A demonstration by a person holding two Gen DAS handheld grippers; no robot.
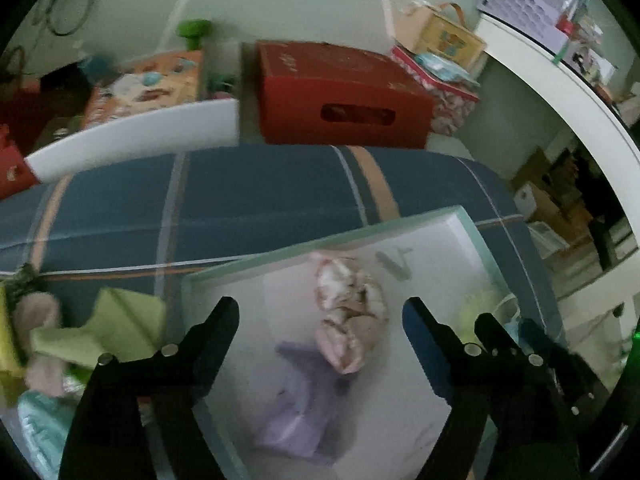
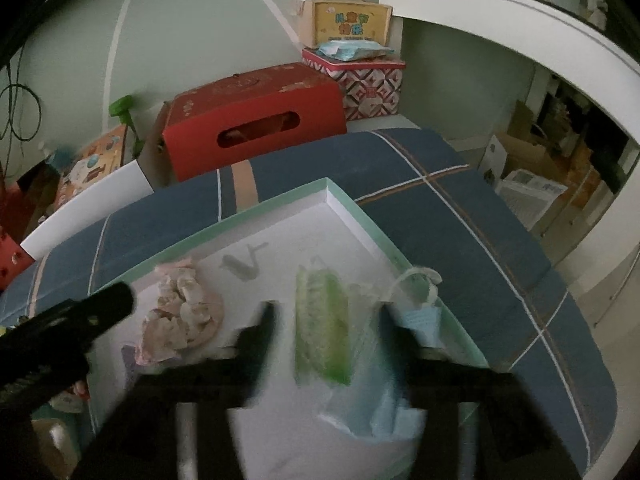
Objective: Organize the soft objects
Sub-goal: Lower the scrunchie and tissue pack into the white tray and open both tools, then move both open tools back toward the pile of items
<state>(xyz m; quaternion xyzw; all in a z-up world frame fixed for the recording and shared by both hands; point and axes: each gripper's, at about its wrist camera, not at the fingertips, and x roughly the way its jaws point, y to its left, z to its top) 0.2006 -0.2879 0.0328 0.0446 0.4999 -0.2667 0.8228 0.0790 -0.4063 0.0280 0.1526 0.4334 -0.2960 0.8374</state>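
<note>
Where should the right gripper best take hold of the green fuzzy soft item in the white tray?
Grip the green fuzzy soft item across its narrow middle, coming from above. It lies flat and long in the white tray, in line between the open right gripper fingers.

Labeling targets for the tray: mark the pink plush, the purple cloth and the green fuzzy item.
pink plush [image 1: 348, 304]: left wrist view, on its middle.
purple cloth [image 1: 304, 412]: left wrist view, on the centre of the fabric.
green fuzzy item [image 2: 324, 328]: right wrist view, mid-length on its fuzzy face.
</note>
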